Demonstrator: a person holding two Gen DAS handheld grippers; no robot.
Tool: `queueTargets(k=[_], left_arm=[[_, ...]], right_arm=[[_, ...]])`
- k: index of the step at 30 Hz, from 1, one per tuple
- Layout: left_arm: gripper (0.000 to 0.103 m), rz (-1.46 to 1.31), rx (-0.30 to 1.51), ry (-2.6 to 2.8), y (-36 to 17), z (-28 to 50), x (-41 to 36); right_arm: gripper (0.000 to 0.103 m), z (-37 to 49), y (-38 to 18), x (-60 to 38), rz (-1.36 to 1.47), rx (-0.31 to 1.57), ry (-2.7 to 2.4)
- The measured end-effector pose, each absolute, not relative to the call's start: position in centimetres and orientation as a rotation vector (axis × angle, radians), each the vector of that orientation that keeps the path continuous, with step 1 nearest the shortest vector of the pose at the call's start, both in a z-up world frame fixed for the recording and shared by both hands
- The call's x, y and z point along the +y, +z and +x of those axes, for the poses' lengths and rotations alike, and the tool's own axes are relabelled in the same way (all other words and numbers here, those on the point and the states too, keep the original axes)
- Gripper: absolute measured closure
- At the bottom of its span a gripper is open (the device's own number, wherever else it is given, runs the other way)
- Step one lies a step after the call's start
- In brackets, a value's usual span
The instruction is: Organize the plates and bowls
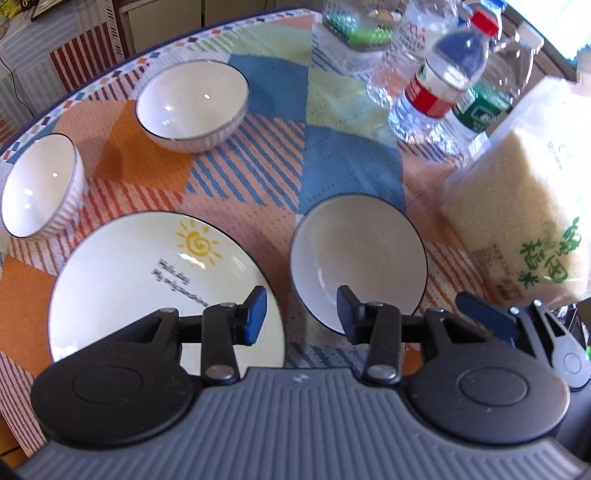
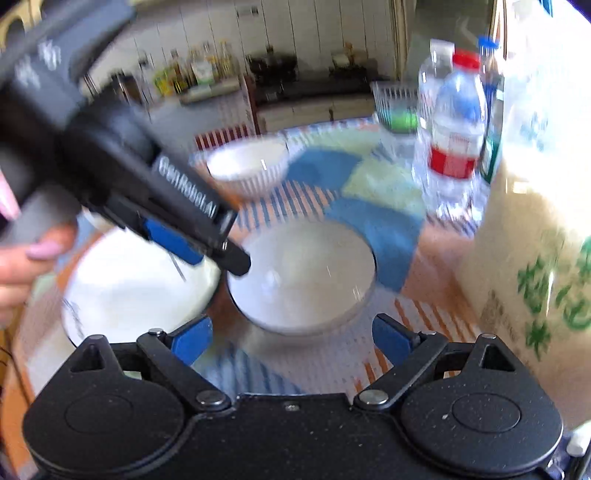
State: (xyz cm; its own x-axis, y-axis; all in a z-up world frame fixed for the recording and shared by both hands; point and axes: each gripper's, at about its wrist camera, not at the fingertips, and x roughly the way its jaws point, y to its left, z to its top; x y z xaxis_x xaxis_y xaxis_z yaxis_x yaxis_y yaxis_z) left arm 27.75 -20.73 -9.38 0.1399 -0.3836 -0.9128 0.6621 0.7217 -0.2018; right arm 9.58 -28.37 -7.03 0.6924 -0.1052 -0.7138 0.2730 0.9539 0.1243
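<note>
In the left wrist view a white plate with a yellow sun (image 1: 155, 280) lies at near left and a dark-rimmed white bowl (image 1: 358, 258) at near right. Two ribbed white bowls stand further back, one at far left (image 1: 37, 184) and one behind (image 1: 192, 103). My left gripper (image 1: 301, 314) is open and empty, hovering over the gap between plate and bowl. My right gripper (image 2: 291, 341) is open and empty just in front of the same bowl (image 2: 303, 273). The left gripper (image 2: 192, 243) also shows there, above the plate (image 2: 140, 291). A far bowl (image 2: 247, 166) is blurred.
A bag of rice (image 1: 524, 206) stands at the right, close to the near bowl. Several water bottles (image 1: 443, 85) and a small container (image 1: 358, 33) stand at the back right. The patterned tablecloth (image 1: 332, 155) covers a round table whose edge curves behind the bowls.
</note>
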Motion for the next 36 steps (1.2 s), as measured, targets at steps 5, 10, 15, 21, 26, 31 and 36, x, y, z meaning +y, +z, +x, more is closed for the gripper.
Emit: queueTargets(k=[5, 10, 15, 21, 26, 31, 36], left_arm=[[0.062, 0.196, 1.139, -0.689, -7.9, 31.6, -17.9], [0.062, 0.157, 1.107, -0.618, -8.0, 36.5, -17.2], [0.059, 0.142, 1.058, -0.566, -9.2, 40.5, -17.5], [0.059, 0.201, 1.045, -0.525, -11.4, 44.3, -19.3], [0.059, 0.181, 1.077, -0.525, -13.1, 46.2, -19.9], [0.059, 0.117, 1.107, -0.533, -13.9, 47.0, -19.5], [0.061, 0.146, 1.087, -0.545, -14.2, 46.6, -20.1]], right_arm=[[0.012, 10.9, -4.9, -28.7, 0.206, 0.549, -0.257], [0.013, 15.0, -3.0, -27.9, 0.155, 0.485, -0.253], [0.017, 20.6, -3.0, -29.7, 0.227, 0.544, -0.213], [0.025, 25.8, -4.8, -32.3, 0.329, 0.676, -0.232], [0.025, 29.0, -7.4, -33.7, 0.438, 0.727, -0.224], [0.025, 32.2, -9.6, -34.6, 0.559, 0.792, -0.219], [0.04, 34.2, -10.2, -34.3, 0.605, 0.811, -0.191]])
